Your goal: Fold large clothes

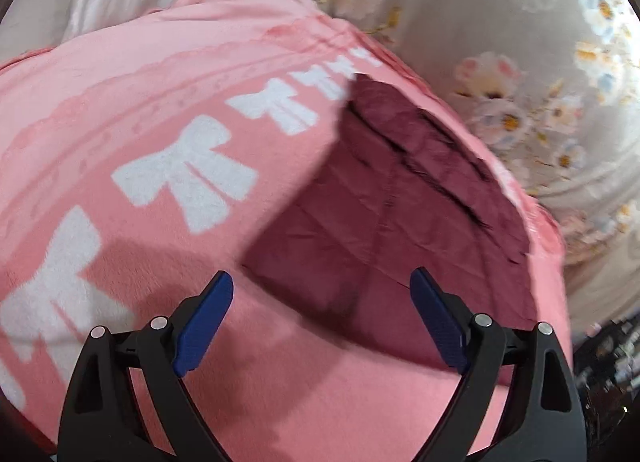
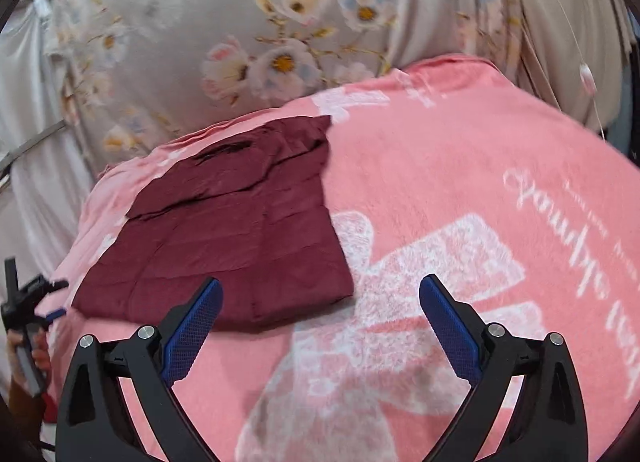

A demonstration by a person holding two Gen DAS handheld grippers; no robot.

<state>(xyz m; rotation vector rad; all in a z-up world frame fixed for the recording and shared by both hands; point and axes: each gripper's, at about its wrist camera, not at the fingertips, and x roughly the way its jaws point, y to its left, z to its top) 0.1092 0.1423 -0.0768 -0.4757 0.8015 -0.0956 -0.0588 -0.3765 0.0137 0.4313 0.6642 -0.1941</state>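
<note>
Both your claws gape empty: the folded maroon cloth garment (image 1: 400, 202) lies just ahead of your left gripper (image 1: 322, 282), and ahead-left of your right gripper (image 2: 320, 290).

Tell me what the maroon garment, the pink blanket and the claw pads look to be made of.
Maroon garment: thin woven cloth, matte, by its sharp creases and flat folded layers; the fibre is unclear.
Pink blanket: plush fleece, by its fuzzy nap and the soft-edged white bow print.
Left claw and right claw pads: blue, probably rubber or textured plastic, by the fine grid pattern.
</note>
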